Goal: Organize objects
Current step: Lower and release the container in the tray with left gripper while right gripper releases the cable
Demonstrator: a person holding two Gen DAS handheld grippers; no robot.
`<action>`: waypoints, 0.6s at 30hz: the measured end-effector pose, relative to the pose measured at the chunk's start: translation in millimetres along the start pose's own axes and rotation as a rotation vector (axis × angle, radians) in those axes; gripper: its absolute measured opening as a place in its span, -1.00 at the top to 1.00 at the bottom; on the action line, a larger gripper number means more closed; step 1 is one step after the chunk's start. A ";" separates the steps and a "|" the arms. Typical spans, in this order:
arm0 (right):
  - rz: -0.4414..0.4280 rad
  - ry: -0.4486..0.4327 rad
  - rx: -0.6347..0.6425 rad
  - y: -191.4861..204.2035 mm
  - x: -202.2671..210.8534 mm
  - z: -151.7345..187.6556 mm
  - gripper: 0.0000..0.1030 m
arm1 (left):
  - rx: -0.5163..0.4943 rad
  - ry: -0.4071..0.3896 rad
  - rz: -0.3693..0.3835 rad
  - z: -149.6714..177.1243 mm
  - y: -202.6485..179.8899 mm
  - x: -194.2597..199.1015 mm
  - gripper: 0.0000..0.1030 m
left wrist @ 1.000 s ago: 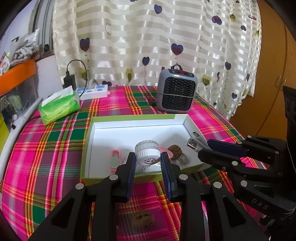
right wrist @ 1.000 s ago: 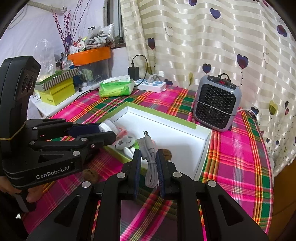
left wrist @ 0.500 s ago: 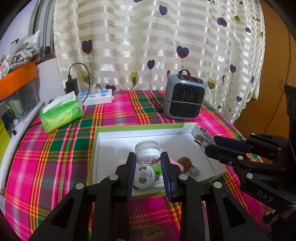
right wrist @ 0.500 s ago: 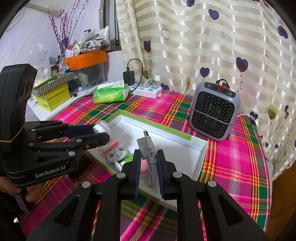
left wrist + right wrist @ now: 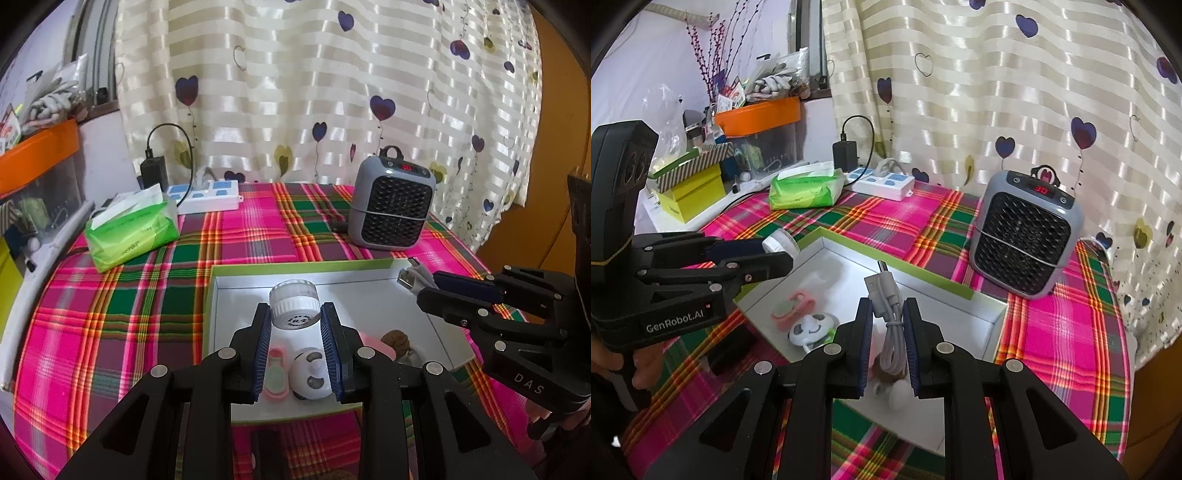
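Note:
My left gripper (image 5: 295, 321) is shut on a small white jar (image 5: 294, 303) and holds it above the near part of a white box with a green rim (image 5: 295, 266). My right gripper (image 5: 888, 325) is shut on a coiled white USB cable (image 5: 888, 308) above the same box (image 5: 923, 271). In the box lie a pink item (image 5: 793, 304), a panda-faced white item (image 5: 812, 326) and a brown walnut-like lump (image 5: 396, 339). The right gripper also shows in the left wrist view (image 5: 432, 286), the left gripper in the right wrist view (image 5: 775, 254).
A grey heater (image 5: 391, 206) stands behind the box. A green tissue pack (image 5: 131, 230) and a white power strip (image 5: 208, 194) lie at the back left of the plaid tablecloth (image 5: 110, 325). A curtain hangs behind. An orange-lidded bin (image 5: 759, 120) and yellow box (image 5: 690, 192) sit far left.
Both grippers have risen and moved forward over the box, still holding the jar and the cable. The box now sits lower and closer in both views.

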State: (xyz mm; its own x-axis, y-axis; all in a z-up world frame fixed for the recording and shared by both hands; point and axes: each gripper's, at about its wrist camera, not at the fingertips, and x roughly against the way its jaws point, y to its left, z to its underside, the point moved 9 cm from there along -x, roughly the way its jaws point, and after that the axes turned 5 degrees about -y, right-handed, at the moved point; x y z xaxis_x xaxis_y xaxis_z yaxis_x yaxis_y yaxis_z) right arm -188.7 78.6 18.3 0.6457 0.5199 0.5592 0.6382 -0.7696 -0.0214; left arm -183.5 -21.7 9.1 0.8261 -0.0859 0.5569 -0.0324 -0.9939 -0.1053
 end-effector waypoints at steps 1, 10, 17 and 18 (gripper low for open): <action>-0.002 0.003 0.001 -0.7 -2.4 -0.4 0.65 | -0.005 0.003 0.000 0.0 -1.0 -2.5 0.52; -0.015 0.055 -0.018 -9.1 -30.5 10.2 0.65 | -0.047 0.055 0.016 10.2 -13.7 -32.7 0.52; -0.031 0.121 -0.019 -7.5 -50.0 28.5 0.65 | -0.054 0.098 0.012 22.5 -13.8 -46.8 0.52; -0.033 0.130 -0.018 -6.6 -52.7 30.7 0.65 | -0.056 0.102 0.011 24.0 -14.0 -48.1 0.52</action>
State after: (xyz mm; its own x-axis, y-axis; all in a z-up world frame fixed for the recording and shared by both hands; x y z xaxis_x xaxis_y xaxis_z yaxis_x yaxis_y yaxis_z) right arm -214.1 67.6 -36.5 0.5641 0.4935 0.6620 0.6498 -0.7600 0.0128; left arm -209.3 -1.9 -36.0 0.7643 -0.1006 0.6370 -0.0746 -0.9949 -0.0677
